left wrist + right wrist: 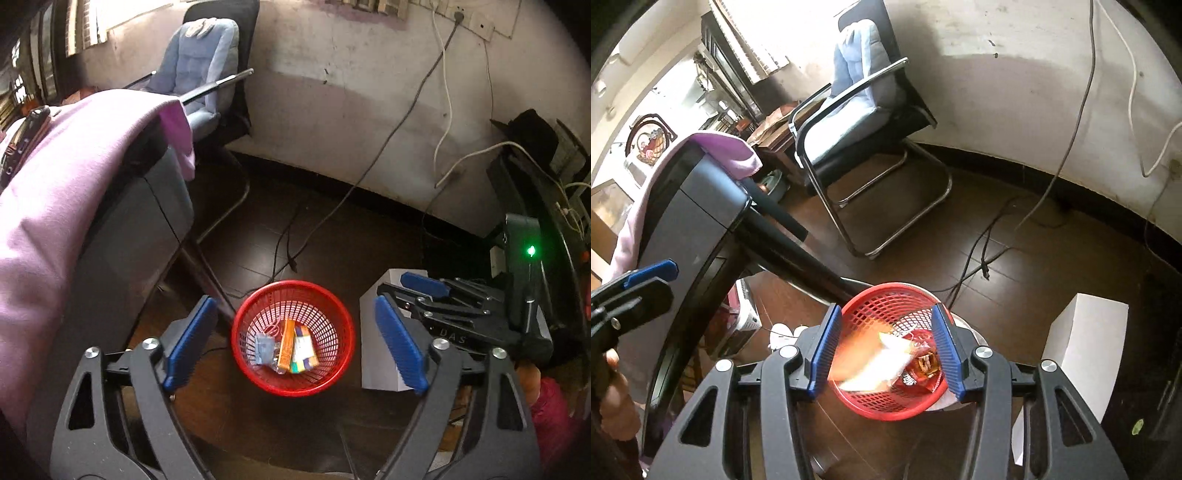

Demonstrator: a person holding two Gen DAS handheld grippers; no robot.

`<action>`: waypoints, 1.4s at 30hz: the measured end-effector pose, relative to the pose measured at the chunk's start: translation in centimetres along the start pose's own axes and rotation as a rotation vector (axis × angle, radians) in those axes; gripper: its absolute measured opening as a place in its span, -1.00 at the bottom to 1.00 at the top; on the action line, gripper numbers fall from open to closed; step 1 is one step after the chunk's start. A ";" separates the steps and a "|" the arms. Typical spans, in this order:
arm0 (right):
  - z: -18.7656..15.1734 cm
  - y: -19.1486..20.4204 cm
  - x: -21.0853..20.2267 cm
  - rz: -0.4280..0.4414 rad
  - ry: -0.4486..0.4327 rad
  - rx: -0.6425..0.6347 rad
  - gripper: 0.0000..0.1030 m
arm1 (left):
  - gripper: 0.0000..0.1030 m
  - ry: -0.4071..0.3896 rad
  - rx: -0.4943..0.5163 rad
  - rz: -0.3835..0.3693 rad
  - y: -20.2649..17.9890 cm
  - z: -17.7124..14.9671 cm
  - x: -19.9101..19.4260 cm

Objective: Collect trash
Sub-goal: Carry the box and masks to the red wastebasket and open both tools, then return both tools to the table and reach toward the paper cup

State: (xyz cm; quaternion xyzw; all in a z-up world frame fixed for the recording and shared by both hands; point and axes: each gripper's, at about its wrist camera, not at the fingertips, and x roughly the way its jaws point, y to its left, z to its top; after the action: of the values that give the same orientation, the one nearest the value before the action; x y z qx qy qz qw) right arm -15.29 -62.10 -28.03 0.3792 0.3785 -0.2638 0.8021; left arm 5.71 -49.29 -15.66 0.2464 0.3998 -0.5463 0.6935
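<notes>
A red mesh basket (pixel 332 321) stands on the dark wood floor and holds several wrappers and small boxes (pixel 291 347). My left gripper (pixel 295 341) is open above it, with nothing between its blue pads. My right gripper (pixel 886 350) is open right over the same basket (pixel 882 299). A blurred orange and white wrapper (pixel 868 365) sits between its fingers over the basket, beside a red snack packet (pixel 923 365). I cannot tell whether the wrapper touches the pads. The right gripper also shows in the left wrist view (pixel 406 295).
A white box (pixel 380 369) stands right of the basket. A grey table with a purple cloth (pixel 55 206) is on the left. An office chair (pixel 857 122) stands by the wall. Cables (pixel 982 258) trail on the floor.
</notes>
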 end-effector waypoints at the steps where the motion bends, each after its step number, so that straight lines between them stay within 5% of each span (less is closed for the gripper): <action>1: 0.0 0.0 0.0 0.006 -0.001 0.002 -0.04 | 0.70 -0.005 -0.004 0.009 0.3 0.0 -0.2; 27: -0.7 10.7 -6.9 0.082 -0.082 -0.193 0.26 | 0.81 -0.183 -0.154 0.119 6.1 -4.0 -10.7; 42: -3.0 20.8 -8.4 0.137 -0.066 -0.388 0.42 | 0.85 -0.339 -0.338 0.297 15.2 -10.1 -21.3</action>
State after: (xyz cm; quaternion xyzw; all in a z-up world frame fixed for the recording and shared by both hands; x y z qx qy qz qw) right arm -6.55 -46.58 -14.03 0.2338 0.3691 -0.1432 0.8880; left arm 15.53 -25.23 -5.19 0.0883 0.3229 -0.3977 0.8543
